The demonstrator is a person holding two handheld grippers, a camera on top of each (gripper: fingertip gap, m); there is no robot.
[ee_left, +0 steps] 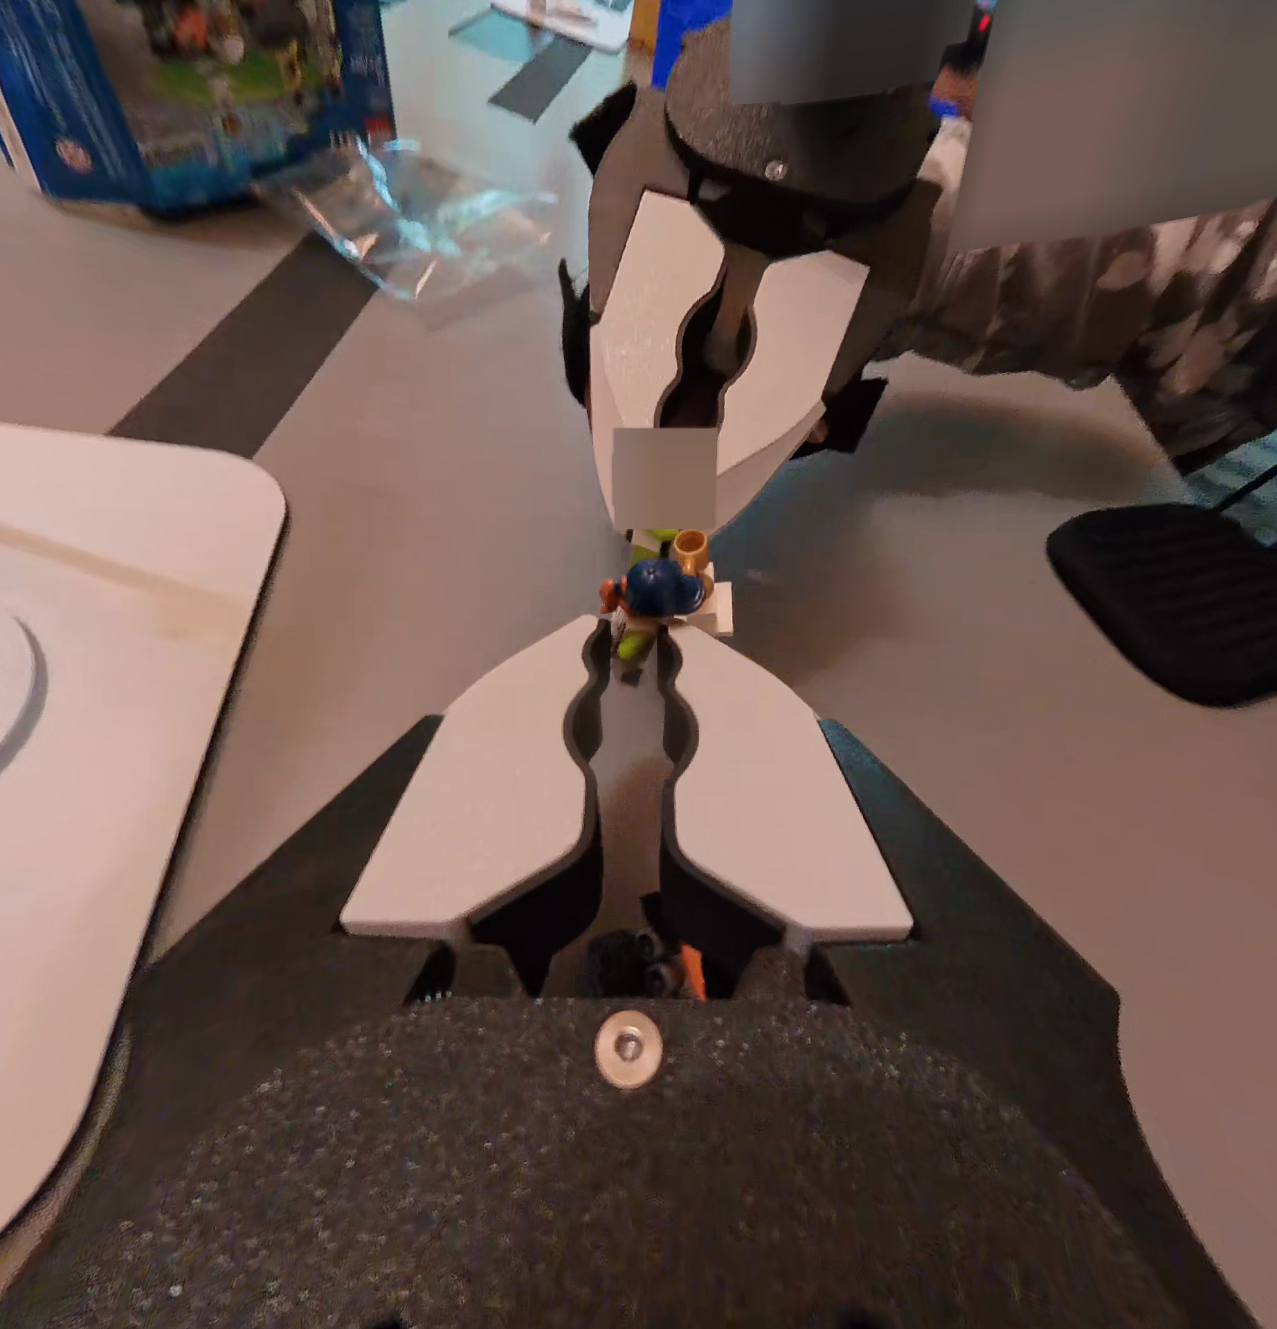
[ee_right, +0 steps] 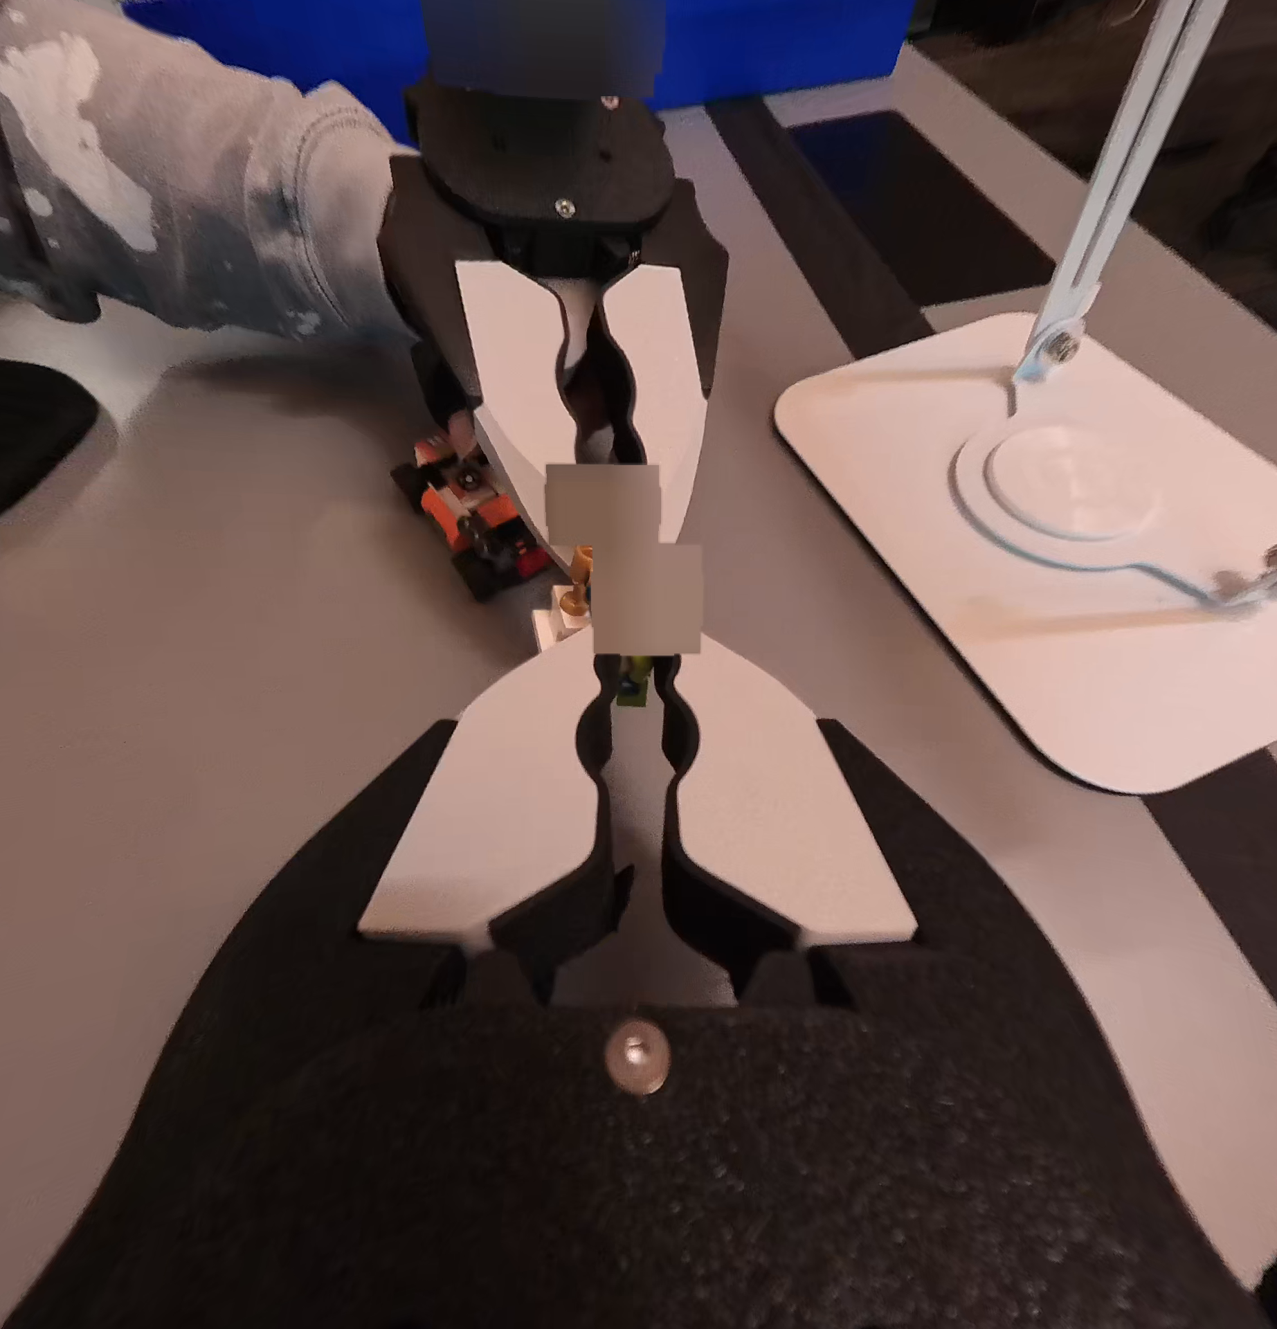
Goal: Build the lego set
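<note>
My left gripper (ee_left: 632, 636) is shut on the lime-green legs of a minifigure (ee_left: 660, 593) with a dark blue cap. It holds the figure just above the grey table. My right gripper (ee_left: 664, 514) comes in from the far side, tip to tip with the left. In the right wrist view my right gripper (ee_right: 635, 669) is shut on a lime-green lego piece (ee_right: 632, 687). The left gripper (ee_right: 606, 496) faces it. A mosaic patch hides what lies between the tips. A gold trophy cup (ee_left: 693, 550) (ee_right: 581, 575) stands on a white brick (ee_left: 718, 611) (ee_right: 552, 622) beside them.
An orange and black lego car (ee_right: 470, 518) sits on the table under the left gripper. A white lamp base (ee_left: 81, 647) (ee_right: 1052, 539) lies to one side. The lego box (ee_left: 189, 93) and a clear plastic bag (ee_left: 419, 216) are at the back. A black pad (ee_left: 1182, 597) lies nearby, and a person's sleeve (ee_right: 153, 180) shows behind the left gripper. My left and right fingertips are right by each other.
</note>
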